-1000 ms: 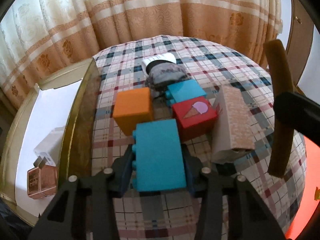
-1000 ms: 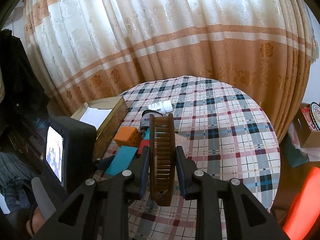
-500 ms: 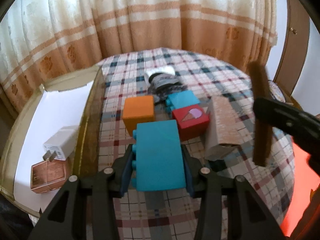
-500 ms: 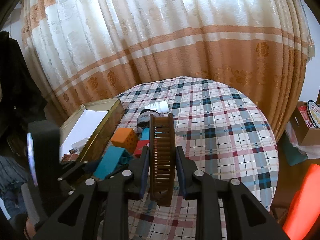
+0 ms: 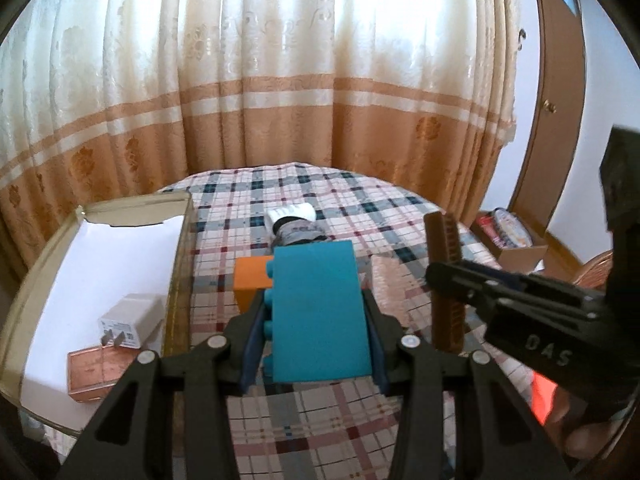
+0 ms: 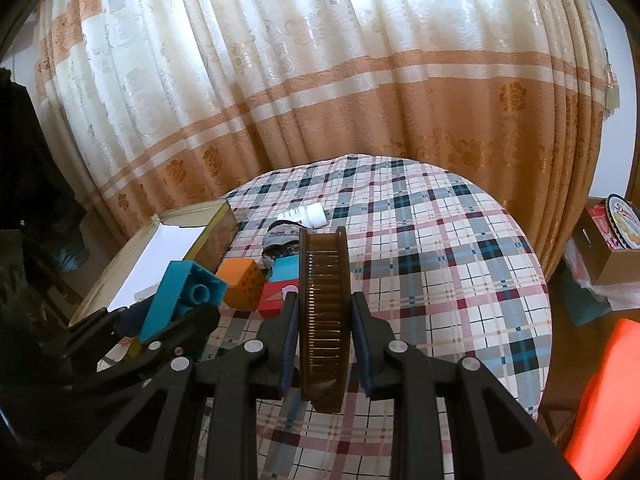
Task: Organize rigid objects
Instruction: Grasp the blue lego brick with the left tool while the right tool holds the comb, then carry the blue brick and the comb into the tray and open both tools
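The left gripper [image 5: 316, 344] is squeezing a big blue block [image 5: 320, 316] between its two fingers, low in the middle of the left wrist picture. The block is hanging up in the air above the checked tablecloth [image 5: 360, 208] — not touching it. In the right wrist picture the same block is showing at the left, bumpy hollow side up.

The right gripper [image 6: 324, 336] is pinching a brown comb [image 6: 324, 312] tight, standing on its edge in the lower middle of its picture. In the left wrist picture the comb is sticking up at the right.

An orange block [image 6: 242, 284], a red block [image 6: 276, 300] and a smaller blue block [image 6: 286, 268] are sitting close together on the cloth, left of middle. A white bottle [image 6: 308, 214] is lying farther back.

At the left an open box [image 5: 132, 208] is holding a white charger [image 5: 130, 320] and a small pinkish box [image 5: 90, 372] — both near its front end.
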